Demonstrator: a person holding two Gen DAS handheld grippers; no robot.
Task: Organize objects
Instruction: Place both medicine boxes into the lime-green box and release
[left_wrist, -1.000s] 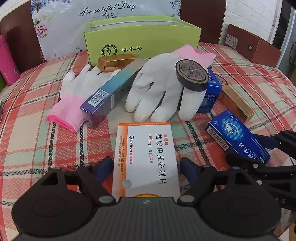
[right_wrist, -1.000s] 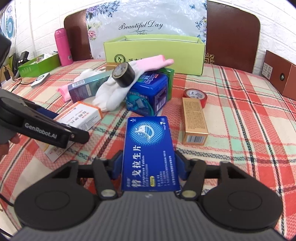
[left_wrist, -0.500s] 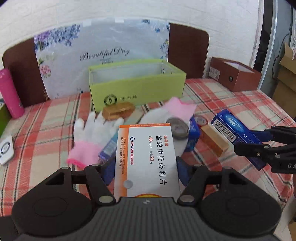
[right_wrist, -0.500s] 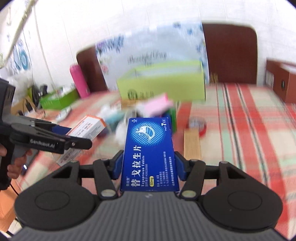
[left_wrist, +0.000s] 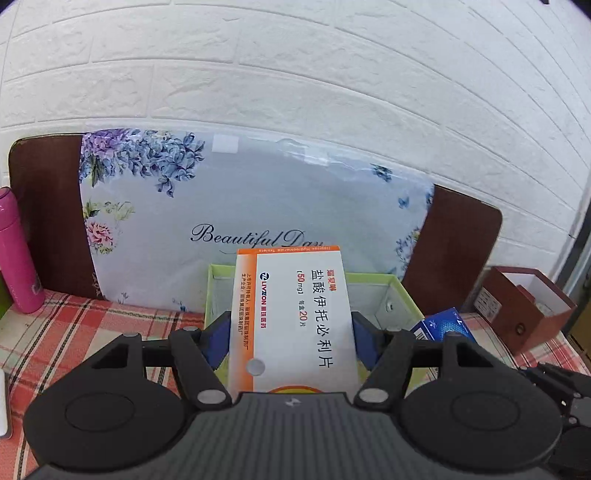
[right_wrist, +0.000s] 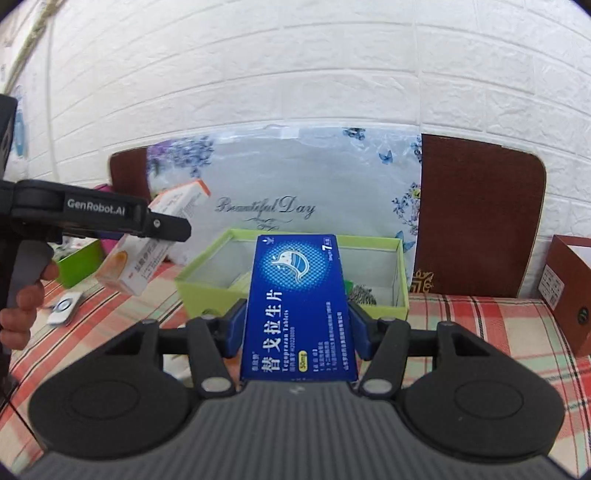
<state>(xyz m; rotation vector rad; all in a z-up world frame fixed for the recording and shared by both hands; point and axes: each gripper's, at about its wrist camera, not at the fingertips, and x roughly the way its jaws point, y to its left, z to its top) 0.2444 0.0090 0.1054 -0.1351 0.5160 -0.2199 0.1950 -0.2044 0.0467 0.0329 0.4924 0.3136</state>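
A white-and-orange medicine box (left_wrist: 291, 317) is pinched by the left tool (left_wrist: 291, 339), its jaws having just closed, and a blue medicine box (right_wrist: 299, 306) by the right tool (right_wrist: 297, 328); both are held in front of the green box (right_wrist: 207, 277) on the checked bench (right_wrist: 480, 325).

Both views are brightly and evenly lit; light source not visible. Shadows are soft and faint. White brick wall (left_wrist: 295, 74) is near overexposed, mortar lines bowed by fisheye distortion, with dark vignetting at all 4 corners. Floral panel (right_wrist: 295, 177) lettering is slightly soft in the right view. No marked motion blur.
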